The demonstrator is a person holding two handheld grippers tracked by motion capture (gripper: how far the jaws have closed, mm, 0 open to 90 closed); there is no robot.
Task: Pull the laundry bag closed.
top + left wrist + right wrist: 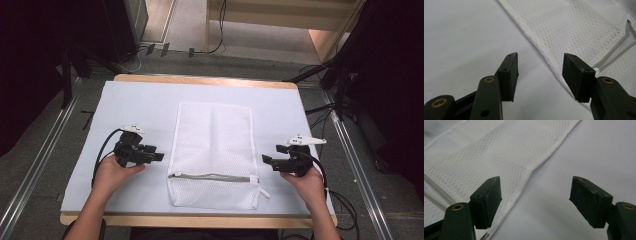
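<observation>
White mesh laundry bag (211,150) lies flat in the middle of the pale blue mat (140,100), long axis running away from the person, zipper (212,176) across the near end w/ its pull (262,191) at the near right corner. Zip looks shut, though the high view is too coarse to be sure.

Left gripper (156,156) sits just off the bag's left edge, jaws parted, nothing between them. In the left gripper view the bag's hemmed edge (549,62) runs diagonally just beyond and to the right of the right fingertip (576,75); the left fingertip (510,75) is over bare mat. Not touching fabric.

Right gripper (267,160) mirrors it on the other side, jaws wide apart, empty. In the right gripper view the bag's edge (534,168) passes just ahead of the left fingertip (486,200); the right fingertip (589,200) is over bare mat.

Step, as I read it: approach phase, both grippers lined up at the bag's two long sides approx level w/ a spot just above the zipper, no grasp yet. Next move prob calls for each gripper to go inward and down so one pad slides under the hem and the other lands on top, then close. Mesh is thin and flat on the mat, so getting under the edge needs a low angle; else the pads just push the fabric.

Pose: both hands (116,172) rest low near the front of the mat, forearms coming in from the near edge, grippers turned inward toward each other, roughly symmetric.
</observation>
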